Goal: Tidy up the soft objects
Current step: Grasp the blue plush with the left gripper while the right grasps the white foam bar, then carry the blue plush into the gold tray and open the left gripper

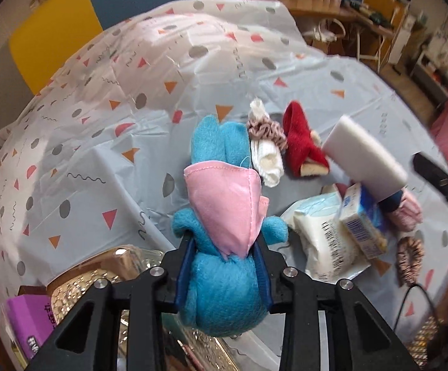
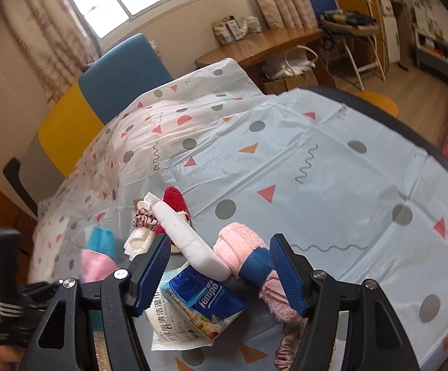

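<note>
left gripper [image 1: 224, 247] pinching my blue plush toy [image 1: 221, 216] at its belly | light, squashy (slips if loosened) | right gripper [image 2: 221, 266] spread, empty

A table under a pale patterned plastic cloth [image 2: 286, 154] carries a red sock [image 1: 301, 139], white socks [image 1: 267, 157], wet-wipes pack [image 1: 320, 232], scrunchie [image 1: 409, 256] and rolled pink towel [image 2: 239, 244].
</note>
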